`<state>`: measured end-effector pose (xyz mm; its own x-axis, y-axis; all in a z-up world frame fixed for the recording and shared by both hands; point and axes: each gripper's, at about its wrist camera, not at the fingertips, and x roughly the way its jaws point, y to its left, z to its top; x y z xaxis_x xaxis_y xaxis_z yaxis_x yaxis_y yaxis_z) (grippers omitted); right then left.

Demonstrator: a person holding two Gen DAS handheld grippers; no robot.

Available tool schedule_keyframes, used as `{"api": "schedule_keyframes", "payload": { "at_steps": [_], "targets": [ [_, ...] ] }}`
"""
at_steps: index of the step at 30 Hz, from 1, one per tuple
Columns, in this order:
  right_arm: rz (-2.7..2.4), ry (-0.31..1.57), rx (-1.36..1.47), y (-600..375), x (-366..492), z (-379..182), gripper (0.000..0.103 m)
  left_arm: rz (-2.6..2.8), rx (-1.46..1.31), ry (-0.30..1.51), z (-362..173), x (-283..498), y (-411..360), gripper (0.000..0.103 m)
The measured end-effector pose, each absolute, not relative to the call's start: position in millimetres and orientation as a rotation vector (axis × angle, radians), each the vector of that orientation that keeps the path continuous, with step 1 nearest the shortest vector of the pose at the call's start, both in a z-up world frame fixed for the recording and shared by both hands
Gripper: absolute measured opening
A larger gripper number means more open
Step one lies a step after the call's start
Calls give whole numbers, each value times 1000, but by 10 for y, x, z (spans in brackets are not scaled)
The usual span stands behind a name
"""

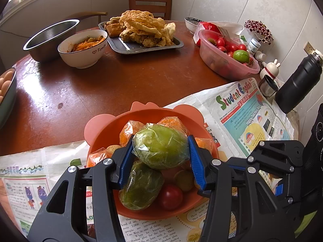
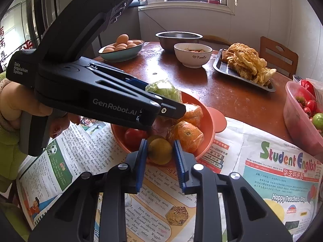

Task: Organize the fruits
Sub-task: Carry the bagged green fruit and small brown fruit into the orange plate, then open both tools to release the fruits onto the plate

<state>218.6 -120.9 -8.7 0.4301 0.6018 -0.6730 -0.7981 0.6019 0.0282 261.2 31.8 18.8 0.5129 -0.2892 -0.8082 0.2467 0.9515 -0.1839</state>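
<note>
I take the orange bowl (image 1: 94, 139) as my landmark: it sits on the newspaper (image 1: 242, 109) at the near edge of the round brown table (image 1: 113, 84). Beyond the bowl, across the table, lies the grey tray of fried food (image 1: 141, 46); to the bowl's far right stands the pink tub (image 1: 218, 60) of small tomatoes.

My left gripper (image 1: 160, 151) hangs over the bowl's middle, jaws part open and pressed on either side of a plastic-wrapped green mango (image 1: 160, 146), which it holds just above the rest of the fruit. A second wrapped green mango (image 1: 140, 185) lies in the bowl directly beneath it. Wrapped oranges (image 2: 188, 135) crowd the bowl's far and right side, and a red tomato (image 1: 170, 196) rests at the bowl's near side beside the lower mango.

My right gripper (image 2: 160, 157) reaches in at the bowl's near rim. Its jaws stand narrowly apart around a small yellow-green fruit (image 2: 159, 151); the left pad lies against it, while a thin gap shows at the right pad, so I cannot tell whether it truly grips. A hand (image 2: 12, 109) in a green sleeve holds the left gripper, to the left of the bowl in the right wrist view.
</note>
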Motion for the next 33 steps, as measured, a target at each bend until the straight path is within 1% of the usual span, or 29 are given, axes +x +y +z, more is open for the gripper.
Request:
{"api": "schedule_keyframes", "payload": {
  "at_steps": [3, 11, 15, 19, 21, 22, 26, 30, 33],
  "targets": [
    [887, 696, -313, -1235, 2173, -78, 39, -322, -47, 981, 188, 2615, 318, 42],
    [881, 697, -288, -1369, 2128, -45, 43, -321, -48, 979, 191, 2607, 322, 42],
    [872, 695, -283, -1409, 2113, -34, 43, -320, -51, 976, 208, 2603, 301, 46],
    [867, 691, -280, -1433, 2098, -16, 44, -315, -49, 972, 238, 2587, 286, 47],
    [863, 686, -280, -1445, 2085, -2, 48, -316, -50, 968, 256, 2575, 288, 48],
    [862, 684, -281, -1450, 2082, 4, 49, -313, -51, 964, 274, 2568, 280, 50],
    [855, 674, -278, -1477, 2054, 44, 53, -308, -52, 948, 338, 2525, 300, 51],
    [840, 661, -271, -1507, 2018, 94, 63, -304, -50, 933, 407, 2464, 302, 51],
    [828, 652, -264, -1543, 1990, 130, 68, -296, -48, 920, 457, 2403, 307, 54]
  ]
}}
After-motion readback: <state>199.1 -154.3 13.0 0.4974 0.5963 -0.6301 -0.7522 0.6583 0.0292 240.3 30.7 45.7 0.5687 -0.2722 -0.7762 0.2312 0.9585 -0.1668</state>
